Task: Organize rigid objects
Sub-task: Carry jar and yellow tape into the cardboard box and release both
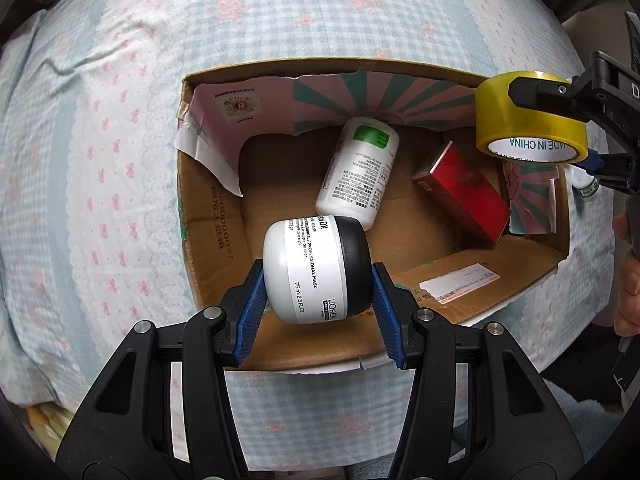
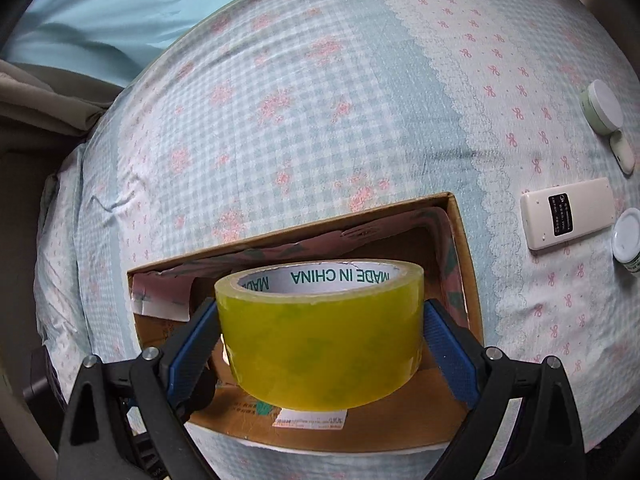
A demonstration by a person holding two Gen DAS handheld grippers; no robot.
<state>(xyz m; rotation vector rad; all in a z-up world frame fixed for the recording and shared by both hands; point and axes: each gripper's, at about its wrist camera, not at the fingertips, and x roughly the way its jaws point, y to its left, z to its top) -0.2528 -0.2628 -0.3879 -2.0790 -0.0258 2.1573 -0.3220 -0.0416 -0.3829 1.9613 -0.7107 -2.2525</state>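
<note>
Soft gingham bed (image 1: 100,120), cardboard box (image 1: 208,216) on top. Left tool (image 1: 318,276) pinching mask jar (image 1: 316,268) above box; right tool (image 2: 320,336) clamping tape roll (image 2: 320,332) over rim. Risk: jar dropping onto white bottle (image 1: 358,172), rolling.

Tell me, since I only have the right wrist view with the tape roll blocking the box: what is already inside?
Observer: A white bottle with a green label lies in the cardboard box, beside a red carton.
Operator: And the other gripper?
Observer: The left gripper grips a white jar with a black lid over the box's near side.
Operator: Where is my tape relative to the box?
Observer: The right gripper holds the tape roll above the box's far right corner.
</note>
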